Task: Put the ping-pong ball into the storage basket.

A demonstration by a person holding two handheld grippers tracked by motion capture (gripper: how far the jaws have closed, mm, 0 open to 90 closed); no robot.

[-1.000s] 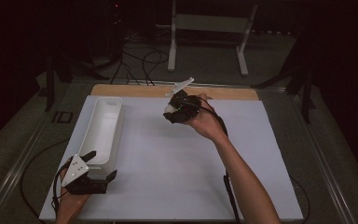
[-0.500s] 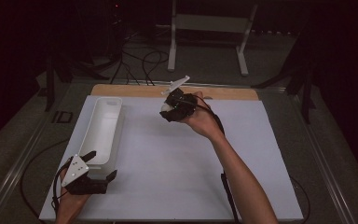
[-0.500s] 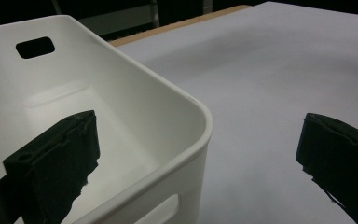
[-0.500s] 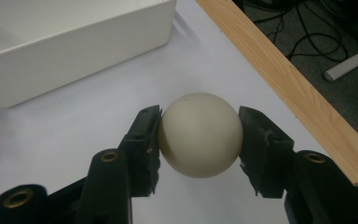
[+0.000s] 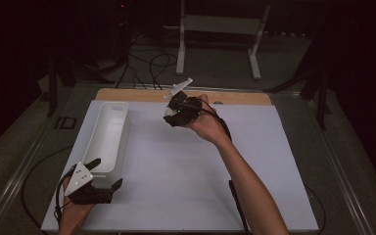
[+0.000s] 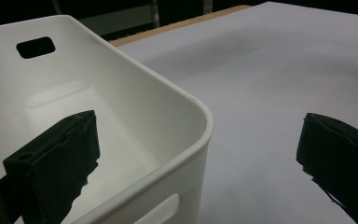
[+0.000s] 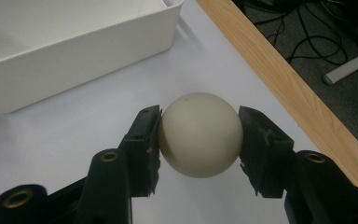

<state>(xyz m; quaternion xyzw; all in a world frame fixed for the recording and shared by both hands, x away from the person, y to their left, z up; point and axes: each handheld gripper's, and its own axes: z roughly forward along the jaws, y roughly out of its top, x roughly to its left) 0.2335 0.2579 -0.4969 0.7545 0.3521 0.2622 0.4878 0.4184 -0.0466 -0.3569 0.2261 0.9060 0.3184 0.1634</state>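
The right gripper point(image 7: 199, 140) is clamped on a cream-white ball point(image 7: 199, 135), one jaw pressed against each side of it, so the ball sits squarely between the fingertips and is held clear above the white tabletop point(image 7: 74, 121). In the high view this gripper point(image 5: 172, 113) is up near the far wooden edge point(image 5: 245, 98), with the white bin point(image 5: 106, 134) off to its left. The left gripper point(image 6: 200, 154) has its jaws spread wide, astride the near corner of the bin point(image 6: 186, 112), one jaw inside the bin, the other outside over the tabletop.
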